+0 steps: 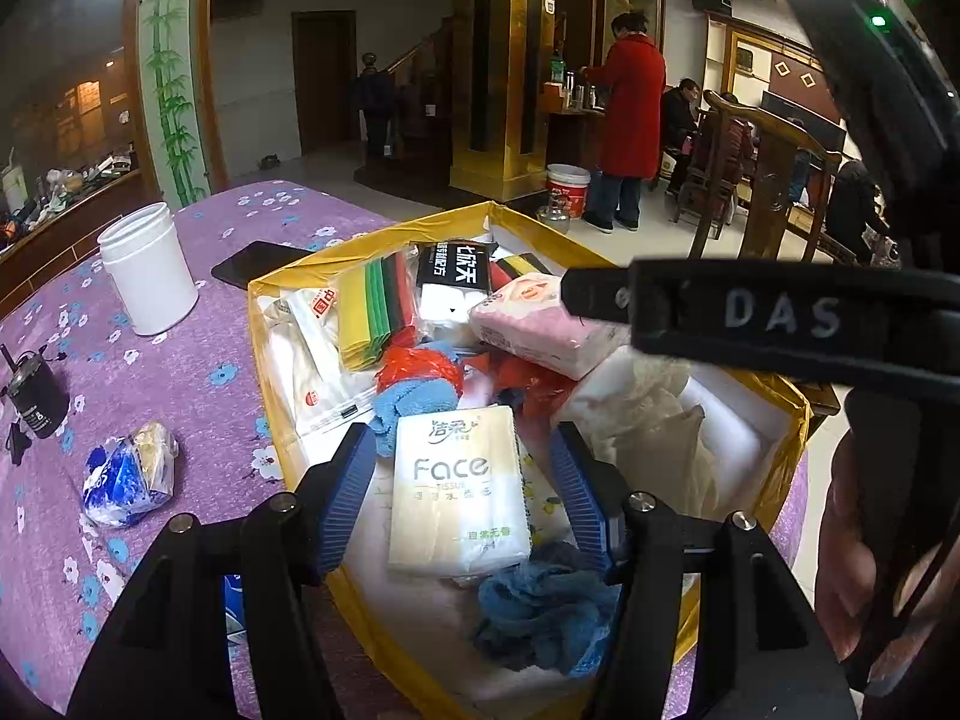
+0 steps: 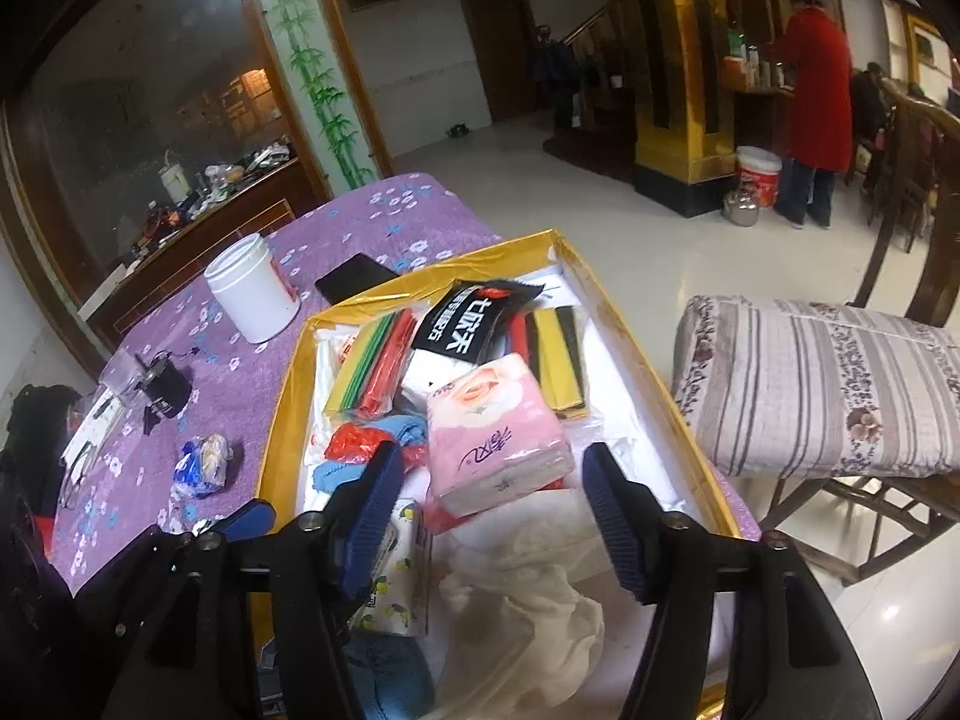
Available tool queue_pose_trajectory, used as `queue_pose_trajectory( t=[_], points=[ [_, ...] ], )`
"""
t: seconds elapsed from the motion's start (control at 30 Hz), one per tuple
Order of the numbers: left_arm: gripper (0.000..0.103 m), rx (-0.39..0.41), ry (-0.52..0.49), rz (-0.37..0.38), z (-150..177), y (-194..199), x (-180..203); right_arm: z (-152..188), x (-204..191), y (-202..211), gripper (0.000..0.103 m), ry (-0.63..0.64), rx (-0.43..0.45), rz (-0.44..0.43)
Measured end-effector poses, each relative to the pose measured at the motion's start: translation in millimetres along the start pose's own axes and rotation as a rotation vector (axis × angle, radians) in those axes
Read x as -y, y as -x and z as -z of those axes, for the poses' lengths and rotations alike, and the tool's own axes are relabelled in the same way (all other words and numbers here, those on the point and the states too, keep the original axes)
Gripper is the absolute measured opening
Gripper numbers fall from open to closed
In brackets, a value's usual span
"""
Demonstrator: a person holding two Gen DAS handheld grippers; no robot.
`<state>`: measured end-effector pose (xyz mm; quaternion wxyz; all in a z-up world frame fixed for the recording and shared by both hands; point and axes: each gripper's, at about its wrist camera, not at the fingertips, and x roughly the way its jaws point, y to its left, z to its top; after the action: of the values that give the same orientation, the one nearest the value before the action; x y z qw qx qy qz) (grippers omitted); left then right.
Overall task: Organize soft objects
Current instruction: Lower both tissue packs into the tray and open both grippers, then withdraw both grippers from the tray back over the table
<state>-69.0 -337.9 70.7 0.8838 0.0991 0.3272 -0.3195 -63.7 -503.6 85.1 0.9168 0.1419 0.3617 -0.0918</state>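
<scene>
A gold-rimmed box on the purple table holds soft goods. My left gripper is open, its blue pads either side of a white "Face" tissue pack lying in the box. My right gripper is open above a pink tissue pack. Also in the box are a black packet, coloured cloth packs, a blue towel, a white cloth and a red bag. The right gripper's body crosses the left wrist view's right side.
On the floral purple tablecloth stand a white jar, a black phone, a small black device and a crumpled blue wrapper. A cushioned wooden chair is right of the table. People stand farther back.
</scene>
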Motion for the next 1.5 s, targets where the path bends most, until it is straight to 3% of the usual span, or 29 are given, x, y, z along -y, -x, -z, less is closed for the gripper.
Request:
queue_pose_trajectory(
  t=[0.33, 0.47, 0.6, 0.67, 0.7, 1.03, 1.5],
  points=[
    [0.059, 0.023, 0.011, -0.010, -1, 5, -2, 1, -1, 19, 0.071, 0.020, 0.090, 0.008],
    [0.059, 0.027, 0.010, -0.006, -1, 5, -1, 0, 1, 24, 0.088, 0.020, 0.120, 0.011],
    [0.060, 0.031, -0.003, -0.003, -2, 6, 2, 2, 8, 30, 0.088, -0.016, 0.128, -0.010],
    [0.074, 0.027, -0.007, -0.006, -1, 7, 4, 4, 11, 32, 0.088, -0.028, 0.127, -0.026],
    [0.074, 0.029, -0.005, -0.005, -1, 8, 4, 5, 12, 34, 0.088, -0.031, 0.125, -0.030],
    [0.079, 0.039, -0.012, 0.018, -5, 29, 9, 9, 22, 47, 0.088, -0.086, 0.136, -0.066],
    [0.079, 0.025, 0.008, 0.010, 4, 51, -13, 9, -4, 58, 0.091, -0.069, 0.135, -0.095]
  ],
)
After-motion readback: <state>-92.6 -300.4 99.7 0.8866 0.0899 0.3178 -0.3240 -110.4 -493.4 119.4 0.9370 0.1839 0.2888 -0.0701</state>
